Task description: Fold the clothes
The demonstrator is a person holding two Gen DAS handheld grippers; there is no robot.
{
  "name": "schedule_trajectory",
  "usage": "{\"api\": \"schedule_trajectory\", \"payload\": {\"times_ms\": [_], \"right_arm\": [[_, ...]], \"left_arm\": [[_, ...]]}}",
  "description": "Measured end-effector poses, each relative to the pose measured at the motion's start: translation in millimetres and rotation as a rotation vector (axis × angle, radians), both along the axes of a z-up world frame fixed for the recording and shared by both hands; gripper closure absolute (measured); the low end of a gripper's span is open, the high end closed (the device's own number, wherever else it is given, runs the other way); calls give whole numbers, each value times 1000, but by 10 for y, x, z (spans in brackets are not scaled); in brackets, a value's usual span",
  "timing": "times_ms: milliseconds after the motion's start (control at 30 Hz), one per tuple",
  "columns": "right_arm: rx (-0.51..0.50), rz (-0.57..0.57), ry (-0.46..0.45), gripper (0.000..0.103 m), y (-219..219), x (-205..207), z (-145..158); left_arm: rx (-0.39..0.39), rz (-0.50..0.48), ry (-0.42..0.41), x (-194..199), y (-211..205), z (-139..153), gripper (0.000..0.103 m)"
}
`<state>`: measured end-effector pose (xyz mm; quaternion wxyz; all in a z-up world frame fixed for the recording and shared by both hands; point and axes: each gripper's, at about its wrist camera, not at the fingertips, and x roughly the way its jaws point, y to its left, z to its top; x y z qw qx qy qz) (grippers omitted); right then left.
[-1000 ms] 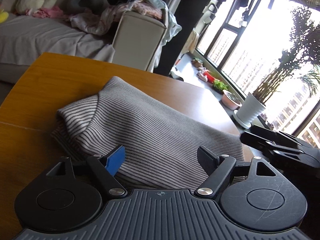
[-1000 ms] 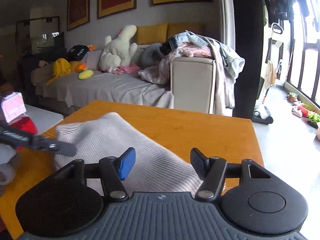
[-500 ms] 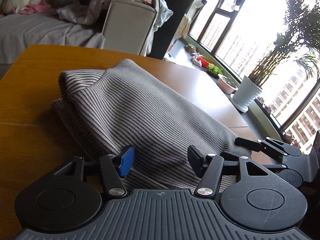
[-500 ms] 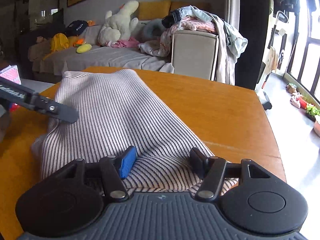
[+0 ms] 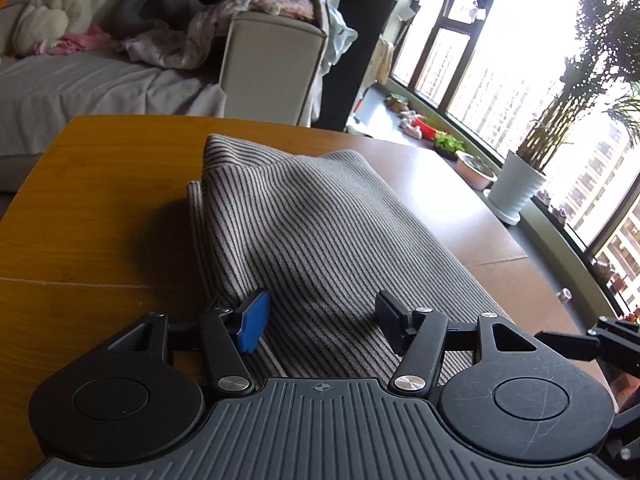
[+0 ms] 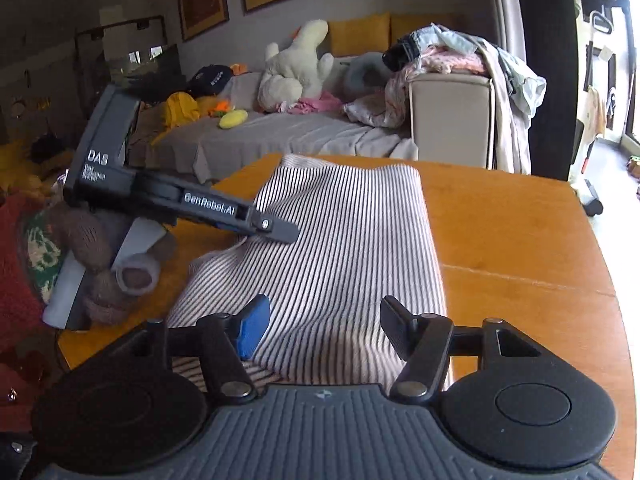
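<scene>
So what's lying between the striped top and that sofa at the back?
Only bare wood: in the right wrist view, the orange table runs clear from the far edge of the striped top to its own rim, with the sofa beyond.

Ahead and to the right of the right claw point(image 6: 322, 330), bare counter point(image 6: 512, 236) lay open. To its left, the left claw point(image 6: 276, 230) reached across over the striped garment point(image 6: 344, 240), blocking that side. Left of the left claw, bare counter stretched free.

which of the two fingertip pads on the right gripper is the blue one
On the right gripper, the left-hand pad is blue; the right-hand pad is plain black. Both hover over the grey striped knit garment, jaws open.
</scene>
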<state>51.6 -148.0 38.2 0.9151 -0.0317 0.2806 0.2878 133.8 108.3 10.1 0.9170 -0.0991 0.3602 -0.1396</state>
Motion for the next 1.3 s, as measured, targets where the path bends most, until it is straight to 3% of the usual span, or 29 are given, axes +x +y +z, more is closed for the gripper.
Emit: {"api": "schedule_trajectory", "payload": {"times_ms": [133, 333, 500, 700, 1000, 1300], "right_arm": [[-85, -11, 48, 40, 0, 99, -186], [-31, -33, 44, 37, -109, 67, -282], [-34, -30, 41, 35, -117, 103, -278], [-39, -28, 40, 34, -107, 119, -279], [-52, -77, 50, 19, -60, 205, -292], [-16, -117, 117, 6, -51, 331, -327]], "left_arm": [[-2, 0, 1, -90, 21, 23, 39], [-13, 9, 21, -297, 63, 56, 31], [-78, -9, 84, -558, 78, 15, 30], [-39, -37, 74, -535, 7, -34, 30], [40, -25, -4, -206, -140, -81, 29], [87, -29, -91, -187, -166, -151, 25]]}}
